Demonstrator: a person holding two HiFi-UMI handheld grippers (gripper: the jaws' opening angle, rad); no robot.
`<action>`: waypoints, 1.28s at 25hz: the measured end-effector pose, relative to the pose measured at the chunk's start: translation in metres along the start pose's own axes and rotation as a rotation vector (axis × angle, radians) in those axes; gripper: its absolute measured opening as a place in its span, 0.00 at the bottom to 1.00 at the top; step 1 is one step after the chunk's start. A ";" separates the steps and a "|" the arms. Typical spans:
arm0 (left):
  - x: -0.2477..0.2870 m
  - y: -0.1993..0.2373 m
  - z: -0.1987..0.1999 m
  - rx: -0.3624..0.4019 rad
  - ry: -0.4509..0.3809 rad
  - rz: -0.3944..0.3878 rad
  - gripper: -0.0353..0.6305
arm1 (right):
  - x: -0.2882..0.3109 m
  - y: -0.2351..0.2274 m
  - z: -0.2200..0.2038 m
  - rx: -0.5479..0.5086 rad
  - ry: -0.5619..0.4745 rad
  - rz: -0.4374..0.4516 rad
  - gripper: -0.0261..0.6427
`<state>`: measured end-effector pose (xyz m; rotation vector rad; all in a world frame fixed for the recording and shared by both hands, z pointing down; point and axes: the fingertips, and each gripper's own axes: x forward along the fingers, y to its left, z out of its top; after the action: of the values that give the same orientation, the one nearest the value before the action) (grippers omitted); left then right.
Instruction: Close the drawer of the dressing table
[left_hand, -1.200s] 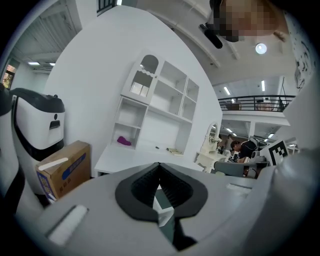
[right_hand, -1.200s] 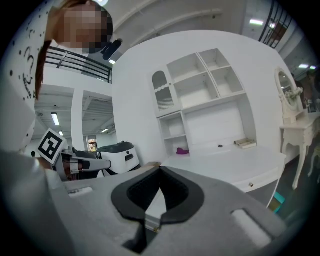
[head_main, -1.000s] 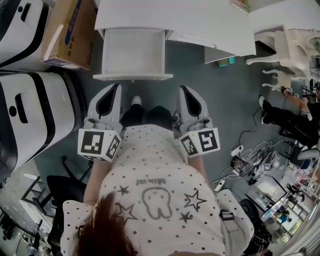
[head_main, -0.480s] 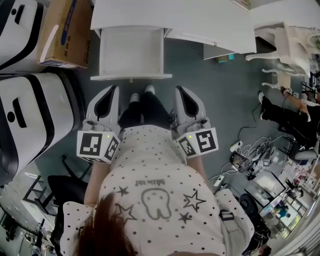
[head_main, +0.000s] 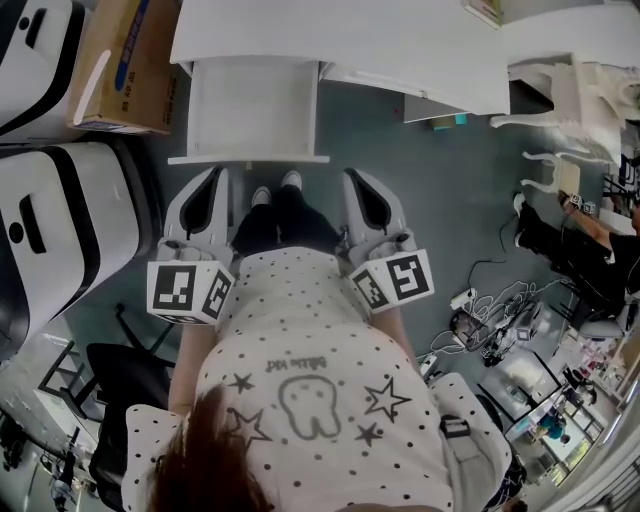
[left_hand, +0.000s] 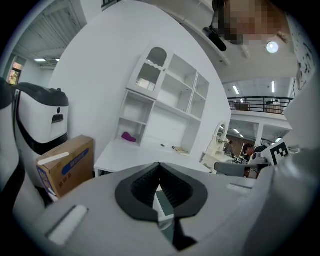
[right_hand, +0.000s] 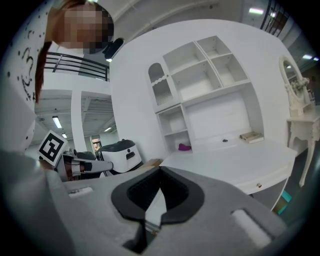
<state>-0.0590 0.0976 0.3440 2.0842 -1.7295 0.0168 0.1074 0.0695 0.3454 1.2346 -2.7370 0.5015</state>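
I have bare floor (head_main: 372, 140) open right of the drawer (head_main: 252, 105); a cardboard box (head_main: 125, 60) crowds its left side.

I see a white drawer (head_main: 250, 105), a white table (head_main: 400, 40), a brown box (head_main: 150, 85) striped blue, a grey left gripper (head_main: 210, 178) and right gripper (head_main: 356, 180) padded black, and a white shirt (head_main: 300, 330) with black dots and stars.

Ahead and left of the left gripper (head_main: 213, 178) you see a cardboard box (head_main: 125, 60); a white-and-black machine (head_main: 60, 220) stands just beside it on its left. Well right of the right gripper (head_main: 352, 178) lie tangled cables (head_main: 495, 315); ahead-right stands a white ornate chair (head_main: 575, 85).
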 end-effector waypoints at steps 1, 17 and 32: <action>0.003 -0.001 0.001 0.002 -0.004 0.006 0.05 | 0.001 -0.003 0.001 -0.002 -0.001 0.007 0.04; 0.026 -0.002 0.000 0.010 -0.023 0.070 0.05 | 0.011 -0.034 0.000 -0.013 0.026 0.050 0.04; 0.024 0.048 -0.074 0.074 0.262 0.086 0.11 | 0.025 -0.028 0.002 0.025 0.041 0.007 0.04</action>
<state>-0.0793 0.0932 0.4324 1.9561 -1.6772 0.3679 0.1118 0.0340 0.3561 1.2076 -2.7101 0.5565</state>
